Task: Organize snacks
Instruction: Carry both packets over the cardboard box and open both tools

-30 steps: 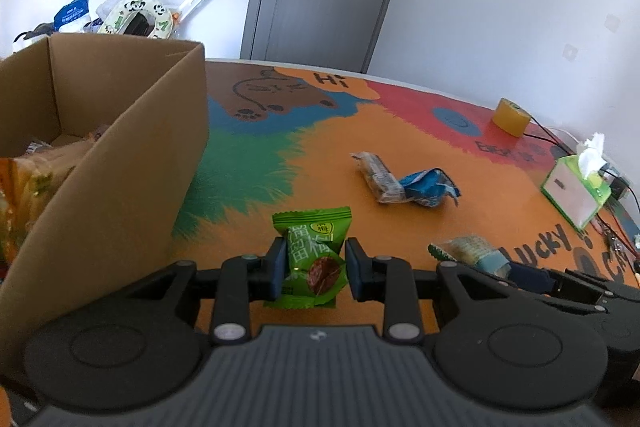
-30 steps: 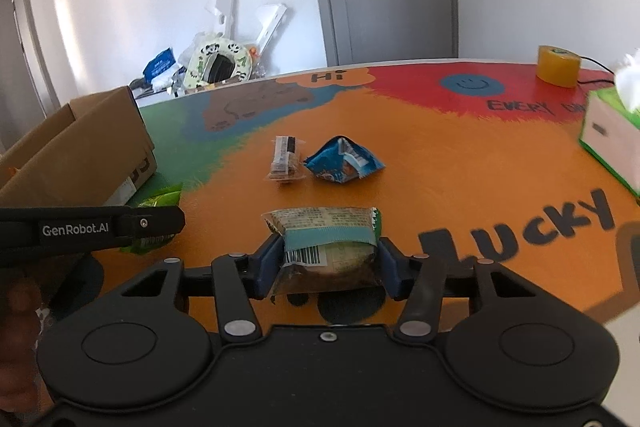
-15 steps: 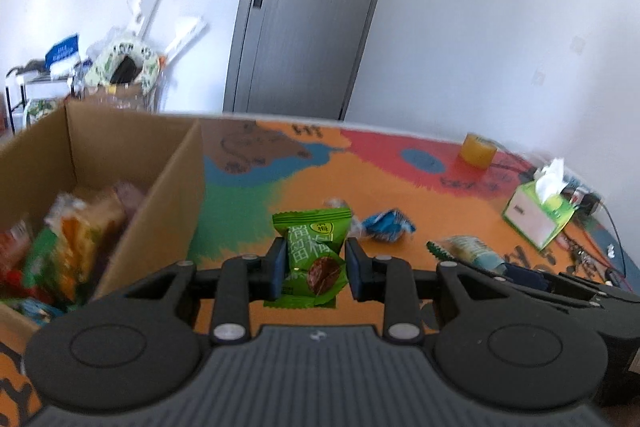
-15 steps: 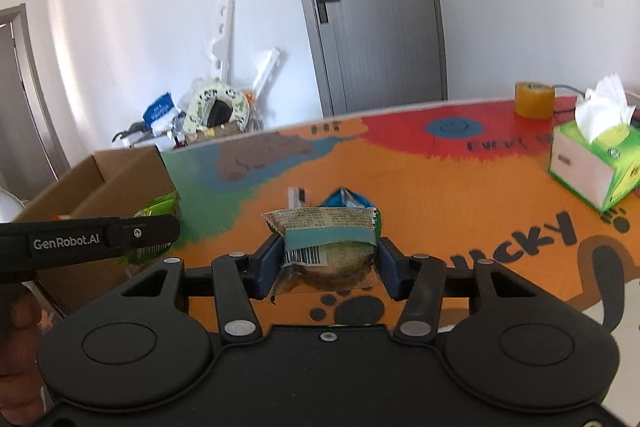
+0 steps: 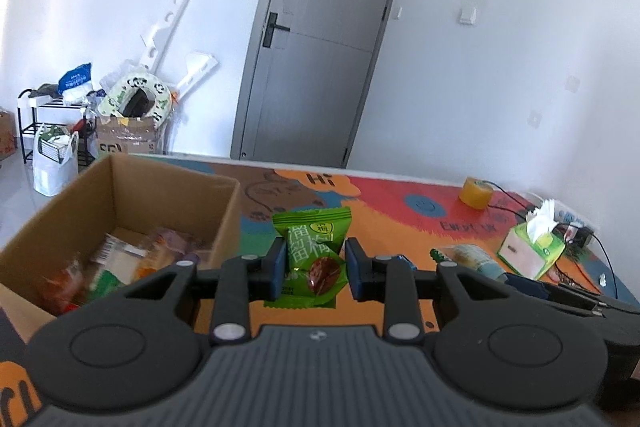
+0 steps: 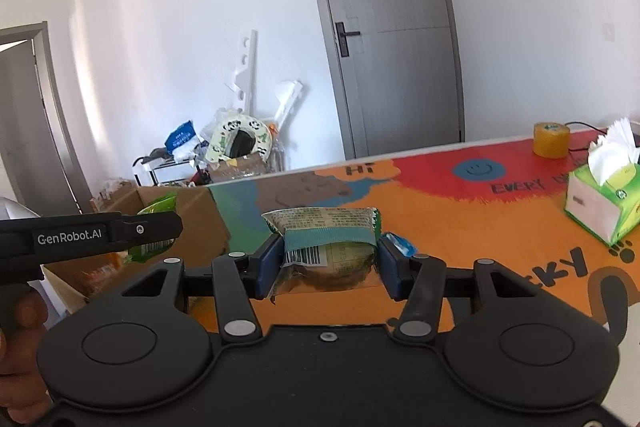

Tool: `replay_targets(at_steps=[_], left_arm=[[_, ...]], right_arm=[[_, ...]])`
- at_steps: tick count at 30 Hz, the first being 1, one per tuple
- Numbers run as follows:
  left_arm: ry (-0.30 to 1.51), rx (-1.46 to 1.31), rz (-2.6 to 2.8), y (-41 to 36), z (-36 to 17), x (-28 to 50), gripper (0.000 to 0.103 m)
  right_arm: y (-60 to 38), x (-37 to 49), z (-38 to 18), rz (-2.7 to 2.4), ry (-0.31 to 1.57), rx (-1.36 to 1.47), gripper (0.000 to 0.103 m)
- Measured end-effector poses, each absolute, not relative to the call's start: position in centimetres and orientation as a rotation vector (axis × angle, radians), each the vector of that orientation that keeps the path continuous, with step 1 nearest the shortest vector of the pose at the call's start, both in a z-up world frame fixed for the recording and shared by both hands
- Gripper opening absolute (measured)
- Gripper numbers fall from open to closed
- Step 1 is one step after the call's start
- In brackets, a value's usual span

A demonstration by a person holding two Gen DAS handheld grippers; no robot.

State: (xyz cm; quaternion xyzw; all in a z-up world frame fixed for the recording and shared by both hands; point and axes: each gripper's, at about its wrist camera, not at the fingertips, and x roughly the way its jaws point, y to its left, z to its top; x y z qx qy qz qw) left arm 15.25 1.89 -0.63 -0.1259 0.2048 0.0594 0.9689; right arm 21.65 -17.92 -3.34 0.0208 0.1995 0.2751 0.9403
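Note:
My left gripper (image 5: 316, 269) is shut on a green plum-candy packet (image 5: 314, 255) and holds it in the air just right of an open cardboard box (image 5: 224, 223) with several snacks inside. My right gripper (image 6: 328, 263) is shut on a clear cake packet with a teal band (image 6: 326, 247), held above the table. The left gripper (image 6: 156, 231) with its green packet also shows at the left of the right wrist view, in front of the box (image 6: 200, 223). A blue snack packet (image 6: 400, 245) lies on the table, mostly hidden behind the right gripper's finger.
A green tissue box (image 6: 600, 203) and a yellow tape roll (image 6: 552, 139) stand at the table's right, with cables (image 5: 600, 251) near them. The colourful mat (image 6: 460, 211) covers the table. Clutter and a rack (image 5: 60, 123) stand by the far wall near a grey door (image 5: 316, 67).
Both grippers have risen with their packets and tilted up. The left one has moved toward the box, so its inside now shows from above.

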Motion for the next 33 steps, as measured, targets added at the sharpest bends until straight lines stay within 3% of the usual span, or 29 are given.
replay_targets(at_steps=[33], left_arm=[[0.375,-0.34,0.292,12.2,-0.8,13.6,0.03]], right_arm=[[-8.2,21.1,-2.6,0.708,0.39,-0.029,0.051]])
